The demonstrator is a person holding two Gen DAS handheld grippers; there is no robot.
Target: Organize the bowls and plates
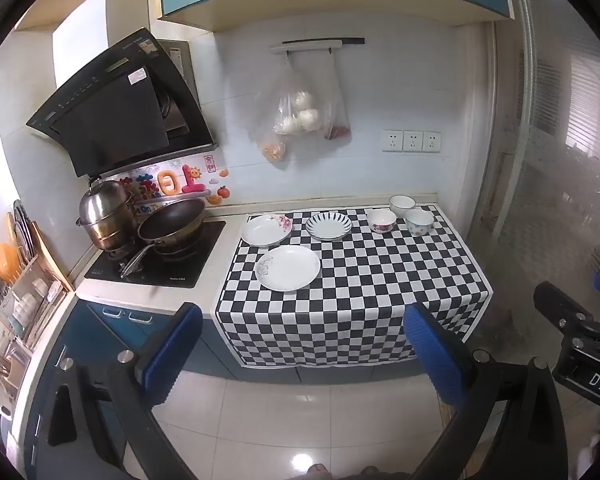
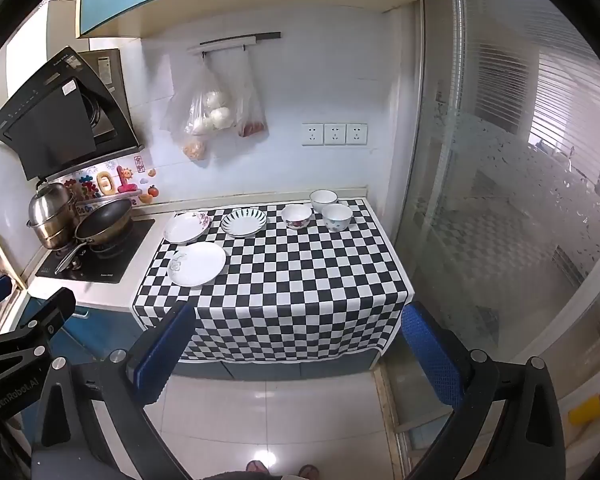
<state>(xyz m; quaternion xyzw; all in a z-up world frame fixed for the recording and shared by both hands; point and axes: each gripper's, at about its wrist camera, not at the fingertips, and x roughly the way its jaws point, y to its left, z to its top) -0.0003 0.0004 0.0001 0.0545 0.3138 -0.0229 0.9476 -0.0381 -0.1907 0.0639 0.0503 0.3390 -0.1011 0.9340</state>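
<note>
Blue-padded fingers of the left gripper (image 1: 300, 344) stand wide apart and hold nothing, well back from the counter over pale floor tiles. Off to the right, part of the right gripper (image 1: 580, 332) shows, its body lettered "DAS"; from here I cannot tell how its tongs stand. Ahead, a checkered cloth (image 1: 380, 292) covers the counter and hangs over its front edge, with bare squares across its near and right parts. On it lie three plates: a plain white plate (image 1: 287, 267) nearest, a floral plate (image 1: 266, 229) behind it at the cloth's left edge, and a striped plate (image 1: 328, 226) just beside that. Three bowls (image 1: 402, 214) cluster at the far right corner, all looking empty. Left of the cloth, a wok (image 1: 172, 222) and a steel steamer pot (image 1: 104, 216) sit on the cooktop (image 1: 180, 268). Plastic bags (image 1: 300, 112) with round white items hang on the wall.

From the right wrist, the right gripper (image 2: 300, 344) is likewise spread wide and empty, short of the cloth's hanging edge. The left gripper (image 2: 28, 332) shows at the left, reading "GenRobot.AI". Plates sit on the cloth's left half (image 2: 198, 264), bowls (image 2: 320, 210) at the back right near a glass sliding door (image 2: 500, 200).
</note>
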